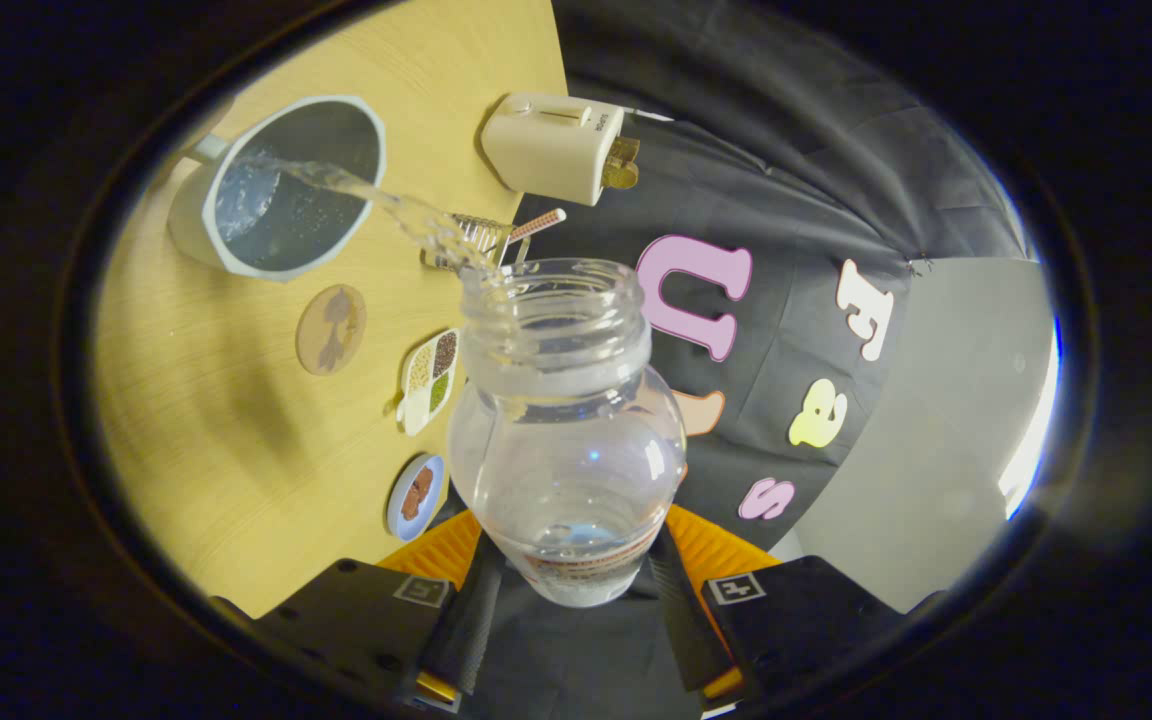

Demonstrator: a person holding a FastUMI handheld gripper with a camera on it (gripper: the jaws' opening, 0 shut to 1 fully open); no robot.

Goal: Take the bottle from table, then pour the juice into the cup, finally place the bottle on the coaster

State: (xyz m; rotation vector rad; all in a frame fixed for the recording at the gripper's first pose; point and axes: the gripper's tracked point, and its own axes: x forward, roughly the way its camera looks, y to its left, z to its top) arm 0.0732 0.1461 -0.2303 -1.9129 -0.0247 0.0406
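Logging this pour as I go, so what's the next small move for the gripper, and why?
Probably hold the tilt a little longer. The gripper is shut on the bottle, a stream runs from its mouth into the cup, and liquid remains in the bottle. The coaster comes afterward.

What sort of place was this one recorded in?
Probably a staged kitchen tabletop in a booth: a wooden table holds a toaster, cup and coaster, while the gripper pours from a bottle.

clear glossy plastic bottle (pixel 568 440), matt wood-grain table (pixel 226 440)
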